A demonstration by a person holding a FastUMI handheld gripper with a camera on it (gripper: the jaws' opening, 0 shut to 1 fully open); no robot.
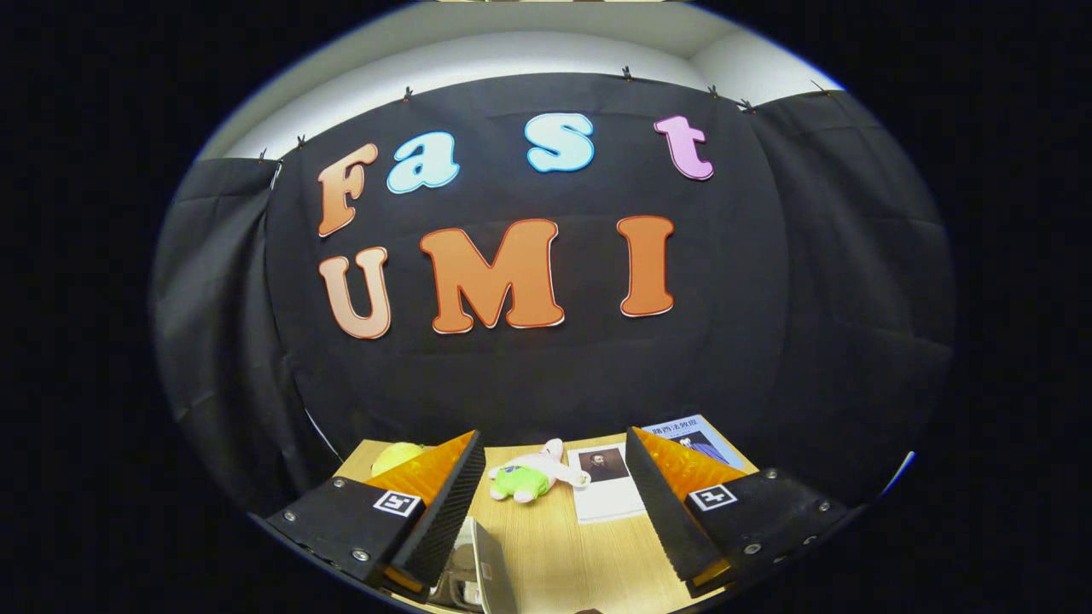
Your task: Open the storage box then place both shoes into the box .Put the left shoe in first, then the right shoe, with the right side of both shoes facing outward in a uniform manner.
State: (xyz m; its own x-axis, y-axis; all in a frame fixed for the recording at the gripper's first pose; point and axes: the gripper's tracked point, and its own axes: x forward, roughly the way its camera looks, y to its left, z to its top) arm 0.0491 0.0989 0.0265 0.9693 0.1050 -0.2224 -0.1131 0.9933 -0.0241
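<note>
Storage box: we catch just a sliver of a pale, translucent edge [490,563] low down beside the left finger; we can't tell for sure that it is the box, and the shoes we can't place.
Gripper: our gripper [554,477] hangs over the table, fingers spread wide, nothing between them but bare tabletop.
Fingers: the left finger [444,512] and the right one stand well apart, gripping nothing.
Table: a light wooden table [554,546] runs away ahead of us toward the black cloth wall [546,375].
Plush toy: a pink and green plush toy [531,477] lies just beyond the fingertips.
Book: a white book [604,490] with a portrait cover lies flat beside the toy.
Second book: a blue-covered book [695,435] sits beyond the right finger.
Yellow object: a rounded yellow object [397,456] peeks past the left finger.
</note>
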